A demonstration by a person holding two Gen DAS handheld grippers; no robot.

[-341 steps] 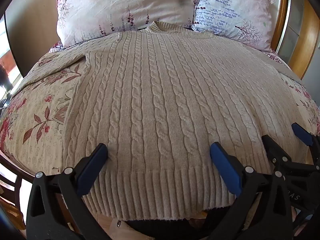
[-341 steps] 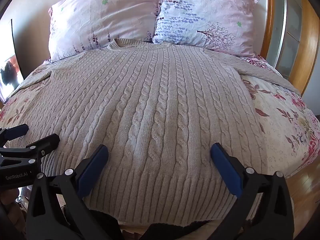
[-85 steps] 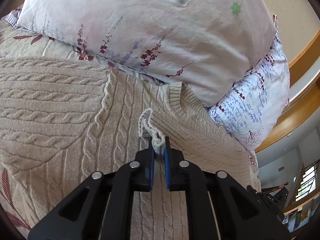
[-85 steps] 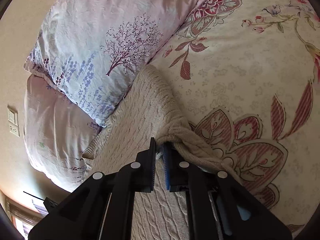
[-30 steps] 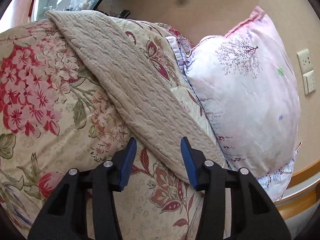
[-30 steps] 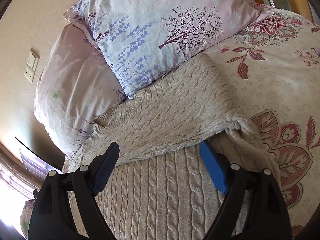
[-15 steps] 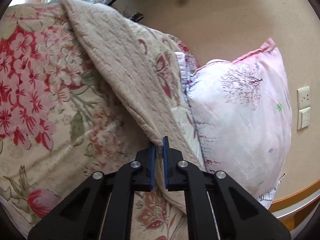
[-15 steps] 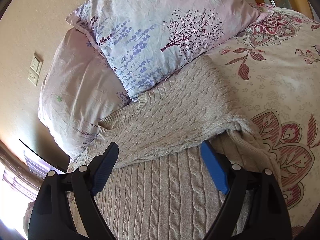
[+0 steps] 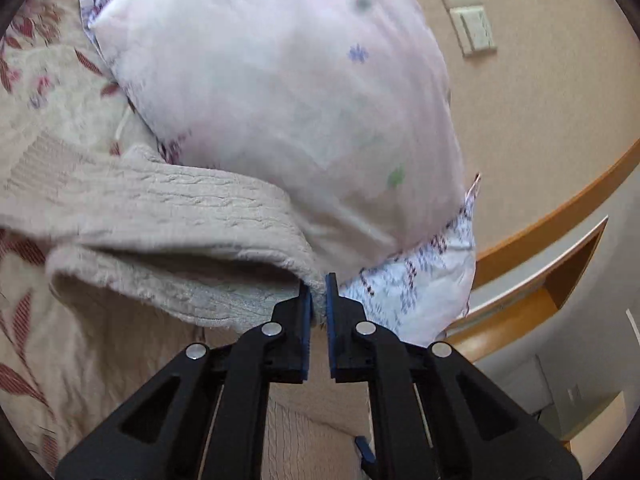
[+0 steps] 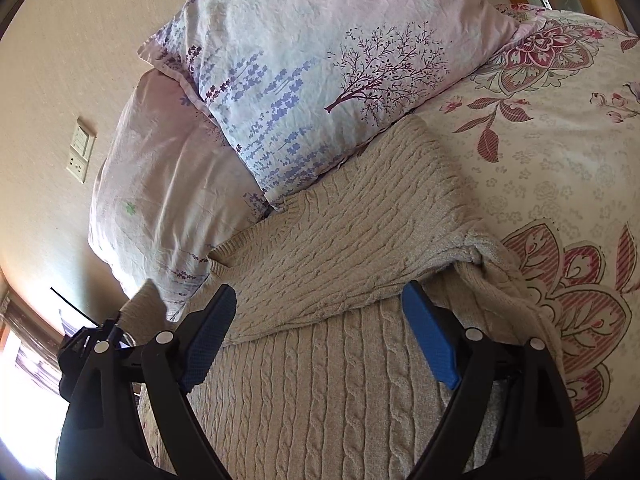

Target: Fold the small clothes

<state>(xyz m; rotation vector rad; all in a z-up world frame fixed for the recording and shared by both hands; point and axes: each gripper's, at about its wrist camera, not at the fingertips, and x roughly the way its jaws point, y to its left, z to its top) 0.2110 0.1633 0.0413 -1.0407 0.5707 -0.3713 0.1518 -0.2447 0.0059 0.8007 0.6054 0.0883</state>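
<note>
Left tool (image 9: 318,294) pinches sleeve (image 9: 168,216) (lying crosswise).

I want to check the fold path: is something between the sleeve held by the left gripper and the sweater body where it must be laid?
Nothing visible blocks it. The left gripper pinches the sleeve beside the pink pillow. The sweater body carries only the already folded sleeve.

left gripper (image 9: 318,294): black angular frame showing cut-outs, silver rivets, blue pads | right gripper (image 10: 320,328): black arms wearing textured blue pads, silver rivets
</note>
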